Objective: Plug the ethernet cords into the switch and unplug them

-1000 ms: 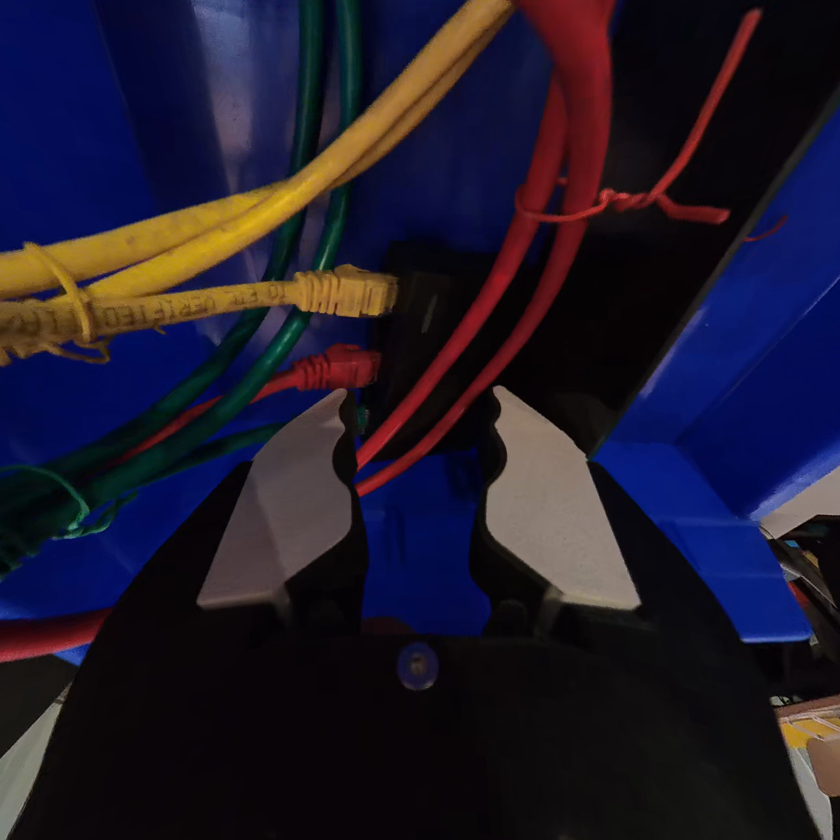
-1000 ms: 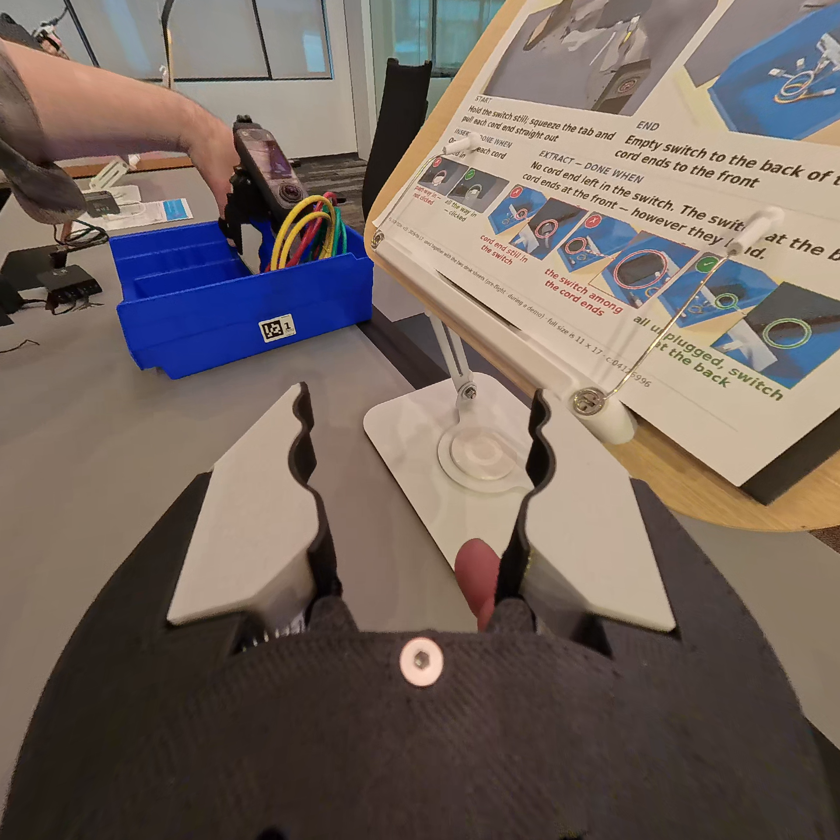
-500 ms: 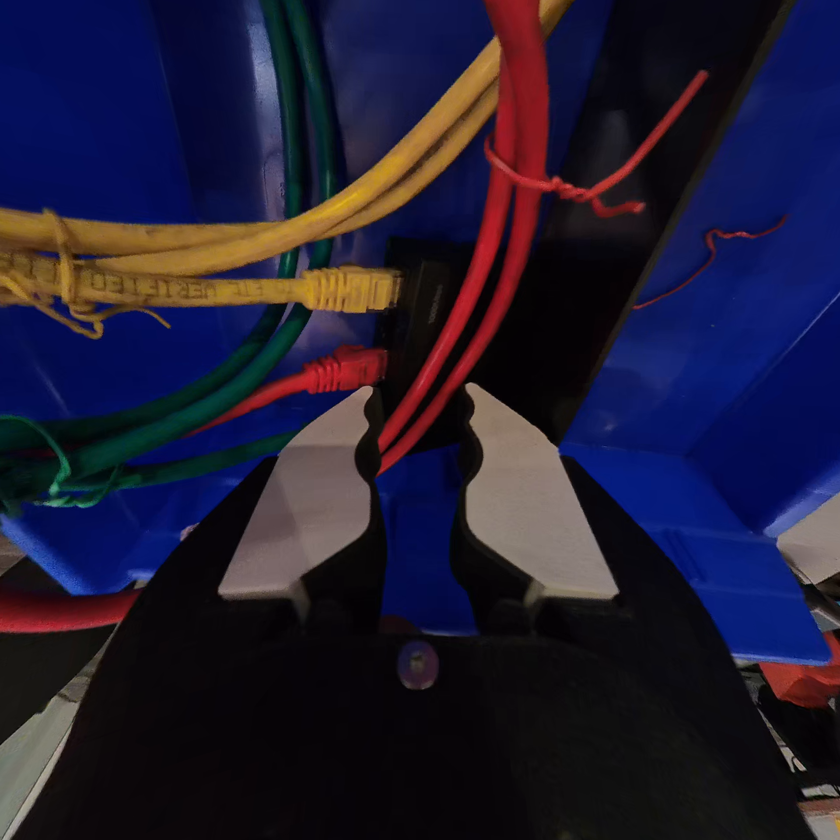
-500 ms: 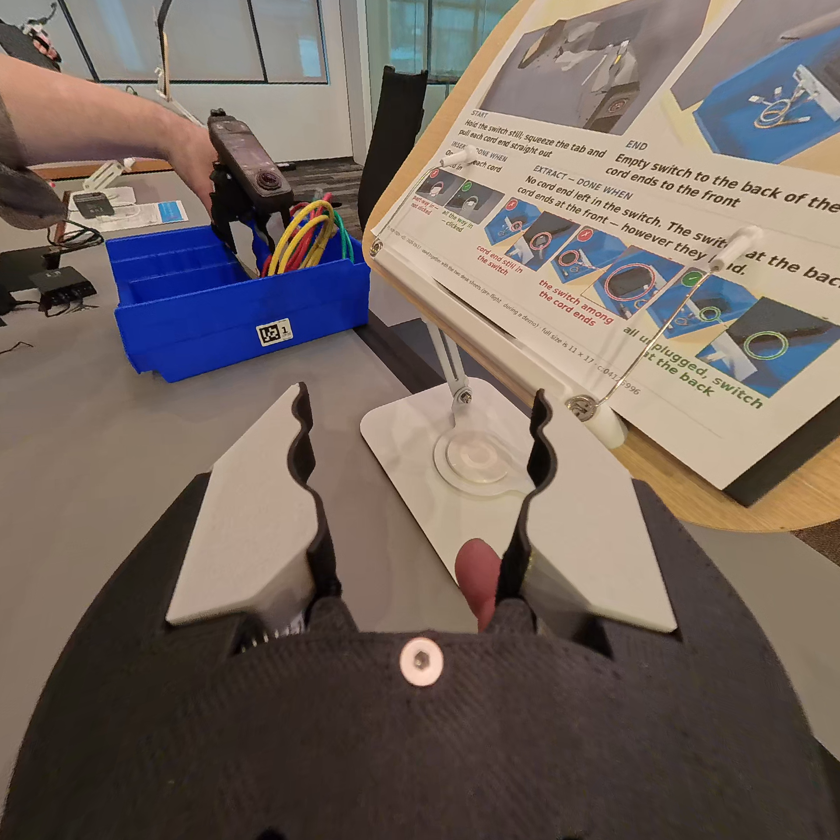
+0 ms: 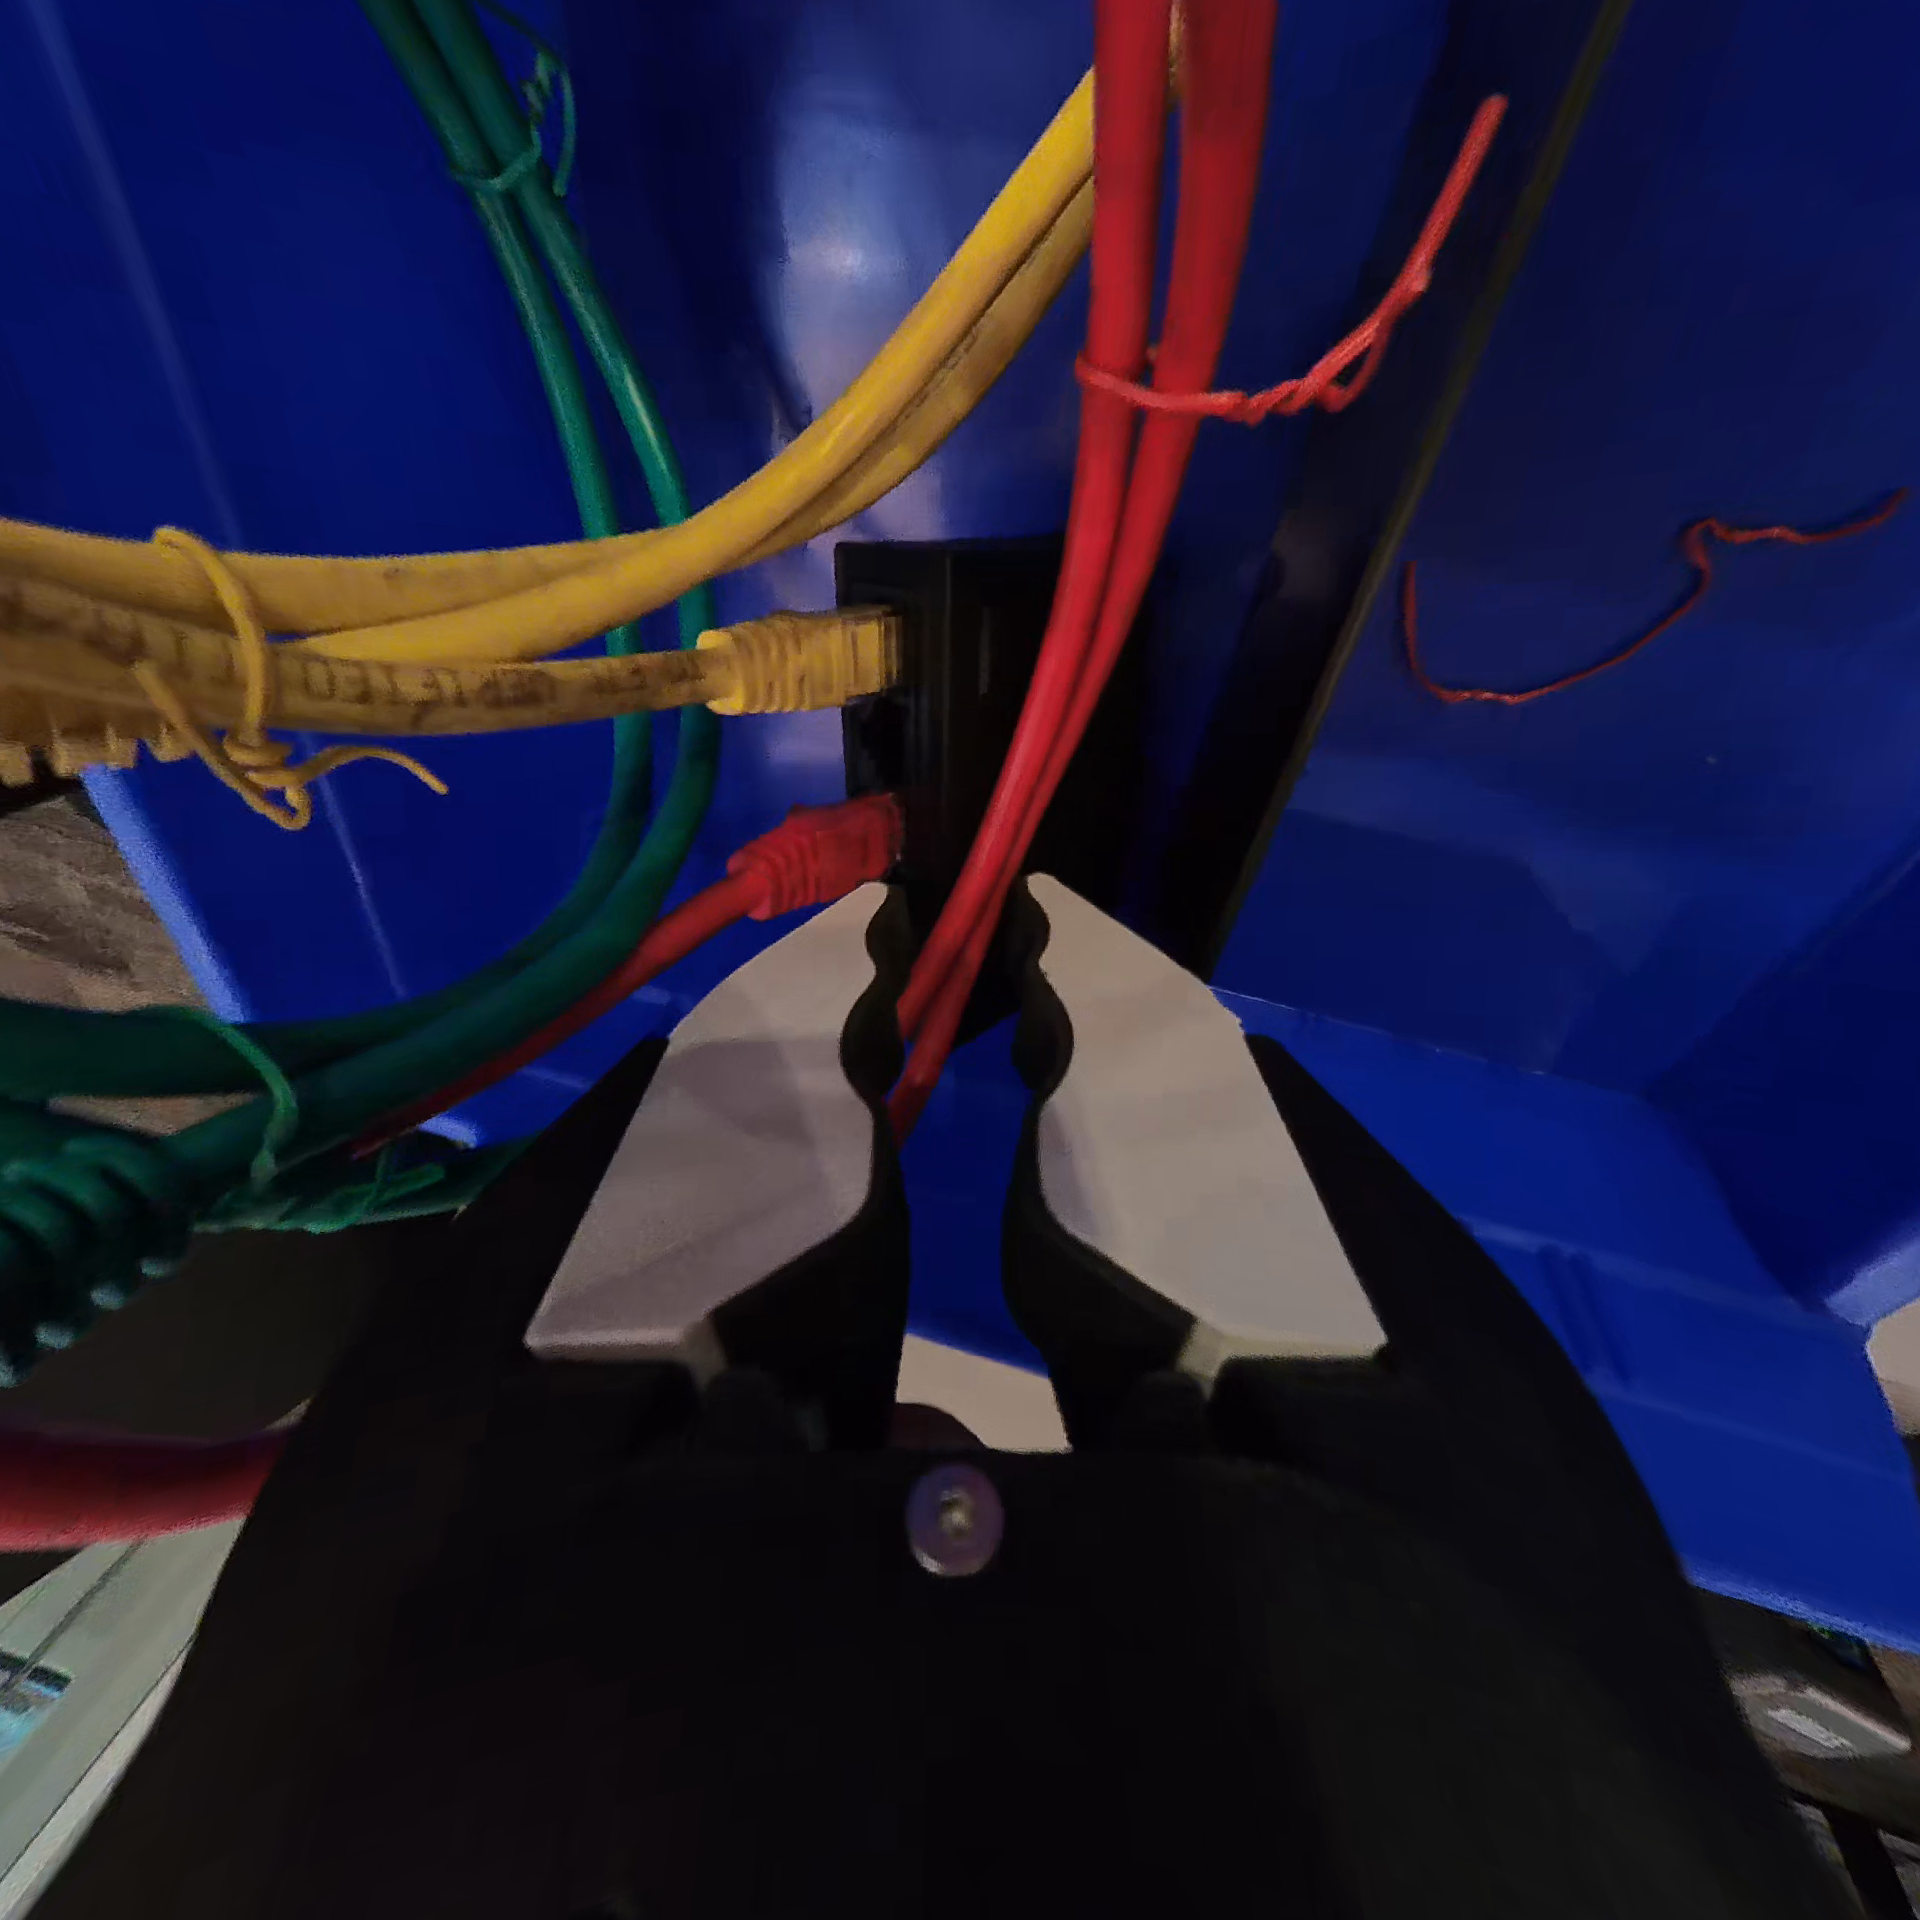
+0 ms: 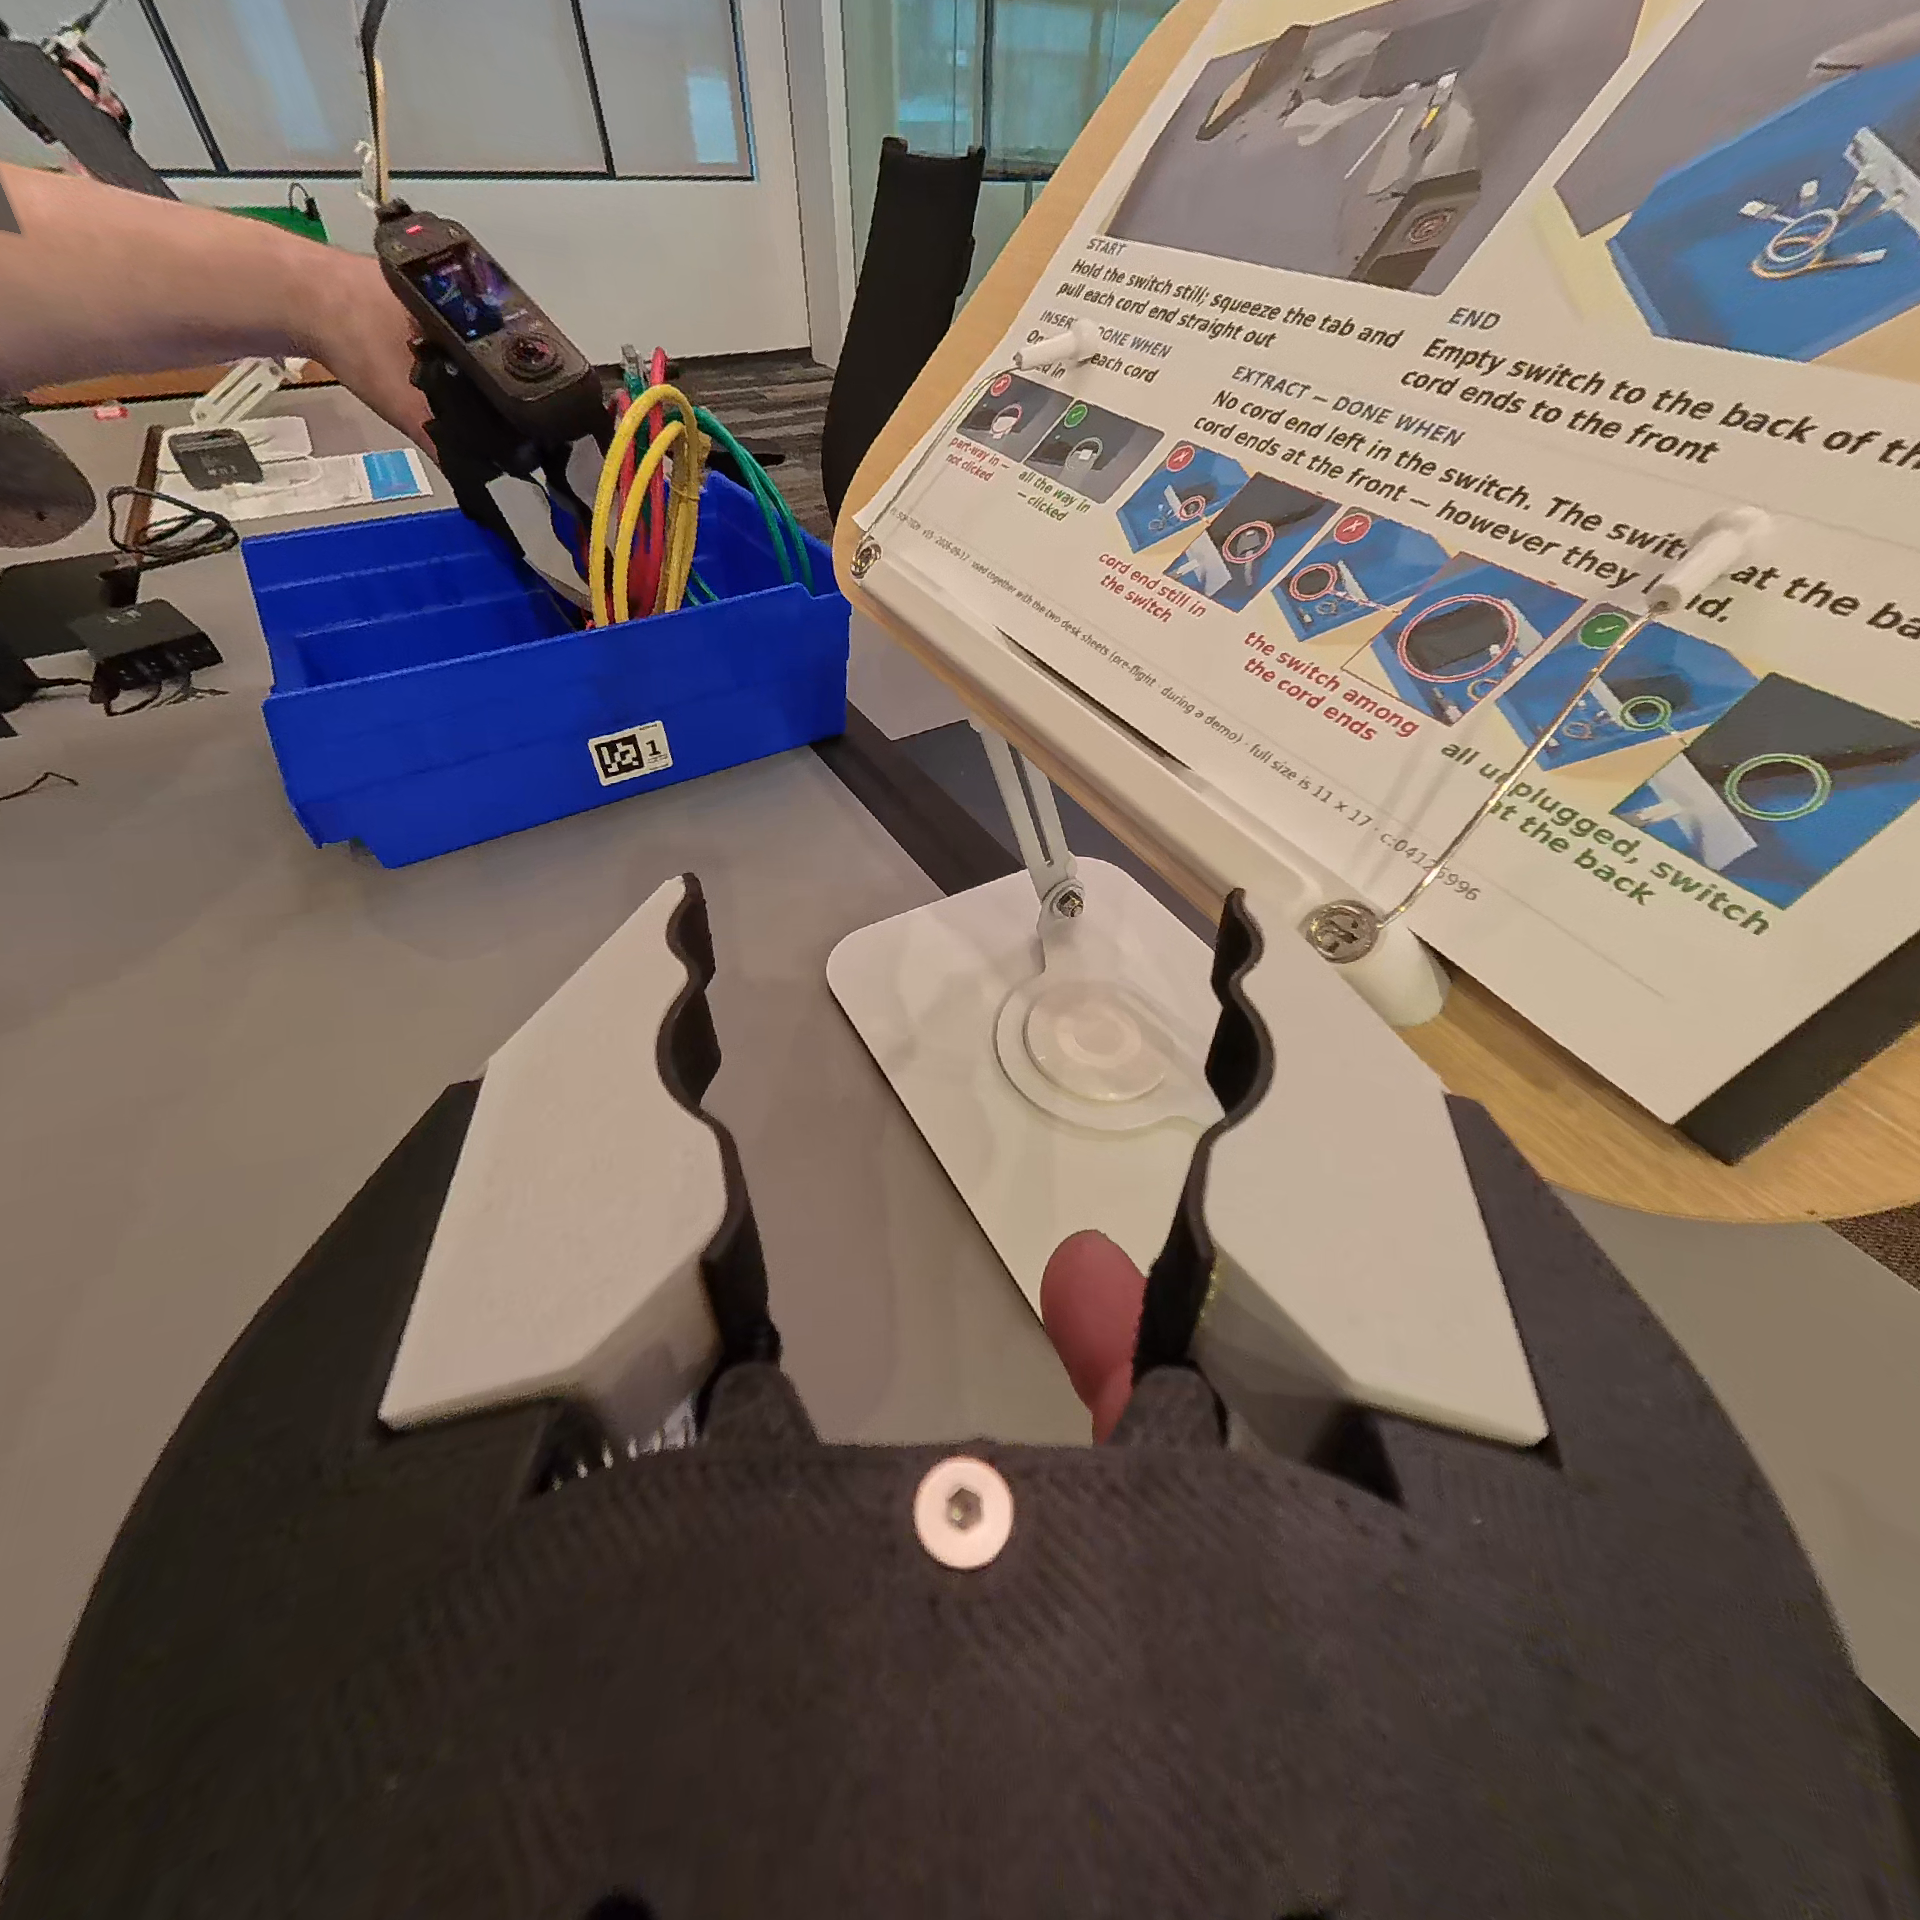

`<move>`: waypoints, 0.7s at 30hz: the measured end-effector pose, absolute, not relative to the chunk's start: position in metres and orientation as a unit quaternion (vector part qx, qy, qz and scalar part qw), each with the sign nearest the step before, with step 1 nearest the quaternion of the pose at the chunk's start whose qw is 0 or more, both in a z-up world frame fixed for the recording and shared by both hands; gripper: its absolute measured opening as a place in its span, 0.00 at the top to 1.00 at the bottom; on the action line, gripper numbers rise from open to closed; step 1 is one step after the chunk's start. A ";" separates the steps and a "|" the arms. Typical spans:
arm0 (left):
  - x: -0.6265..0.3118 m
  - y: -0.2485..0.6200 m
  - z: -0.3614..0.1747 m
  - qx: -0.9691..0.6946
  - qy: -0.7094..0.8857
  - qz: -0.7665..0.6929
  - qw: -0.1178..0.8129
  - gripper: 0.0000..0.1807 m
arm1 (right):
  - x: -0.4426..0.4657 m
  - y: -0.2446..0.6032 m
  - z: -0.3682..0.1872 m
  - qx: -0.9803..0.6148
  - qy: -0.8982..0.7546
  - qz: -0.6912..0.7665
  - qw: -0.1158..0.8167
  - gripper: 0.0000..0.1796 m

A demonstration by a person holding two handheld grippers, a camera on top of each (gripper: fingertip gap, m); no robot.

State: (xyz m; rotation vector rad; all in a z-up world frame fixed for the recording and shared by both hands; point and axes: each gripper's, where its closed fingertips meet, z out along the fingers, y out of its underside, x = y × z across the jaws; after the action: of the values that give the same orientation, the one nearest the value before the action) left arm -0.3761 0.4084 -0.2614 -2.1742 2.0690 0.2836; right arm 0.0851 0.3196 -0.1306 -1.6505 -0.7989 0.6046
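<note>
In the left wrist view the black switch (image 5: 966, 707) stands inside the blue bin (image 5: 1558, 727). A yellow plug (image 5: 800, 660) and a red plug (image 5: 821, 847) sit in its ports. Green cords (image 5: 623, 727) loop on the left. My left gripper (image 5: 956, 899) is shut on the switch's near end, with a doubled red cord (image 5: 1122, 520) running between the fingers. In the right wrist view the left gripper (image 6: 561, 540) reaches into the bin (image 6: 499, 717) among upright cord loops (image 6: 644, 499). My right gripper (image 6: 961, 914) is open and empty over the grey table (image 6: 208, 987).
A wooden board with an instruction sheet (image 6: 1455, 520) on a white stand base (image 6: 987, 1039) rises to the right of my right gripper. Small black devices (image 6: 145, 634) lie left of the bin. A black chair (image 6: 914, 260) stands behind. A person's fingertip (image 6: 1091, 1320) shows between the right fingers. The left gripper's tips are roughly 50 centimetres from the right gripper's.
My left jaws have narrowed from wide apart onto the switch's near end and the red cord. In the right view the cord loops stand higher. The right gripper has barely moved.
</note>
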 end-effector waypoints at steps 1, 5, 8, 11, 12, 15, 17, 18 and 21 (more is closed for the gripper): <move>-0.376 0.410 -0.260 -0.720 0.683 0.099 0.070 0.90 | 0.085 0.320 -0.131 -0.703 -0.340 0.257 0.569 0.47; -0.374 0.424 -0.251 -0.722 0.671 0.127 0.108 0.90 | 0.084 0.320 -0.131 -0.703 -0.341 0.257 0.569 0.47; -0.371 0.433 -0.249 -0.726 0.661 0.142 0.130 0.90 | 0.084 0.320 -0.132 -0.704 -0.341 0.258 0.567 0.47; -0.371 0.436 -0.260 -0.728 0.656 0.150 0.129 0.90 | 0.083 0.320 -0.134 -0.705 -0.342 0.259 0.564 0.47; -0.370 0.437 -0.260 -0.727 0.655 0.153 0.137 0.90 | 0.083 0.320 -0.134 -0.705 -0.342 0.259 0.564 0.47; -0.367 0.438 -0.258 -0.731 0.648 0.147 0.155 0.90 | 0.082 0.319 -0.133 -0.704 -0.344 0.257 0.565 0.47; -0.369 0.437 -0.258 -0.732 0.647 0.147 0.154 0.90 | 0.082 0.319 -0.132 -0.703 -0.343 0.259 0.566 0.47; -0.370 0.437 -0.257 -0.731 0.647 0.149 0.157 0.90 | 0.082 0.319 -0.132 -0.703 -0.343 0.260 0.566 0.47; -0.369 0.436 -0.252 -0.732 0.644 0.146 0.166 0.90 | 0.080 0.318 -0.131 -0.702 -0.346 0.260 0.566 0.46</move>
State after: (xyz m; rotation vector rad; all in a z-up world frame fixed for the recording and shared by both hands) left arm -0.3693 0.4365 -0.2523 -2.0856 1.8344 0.4158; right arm 0.0805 0.3178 -0.1311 -1.6502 -0.8134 0.6101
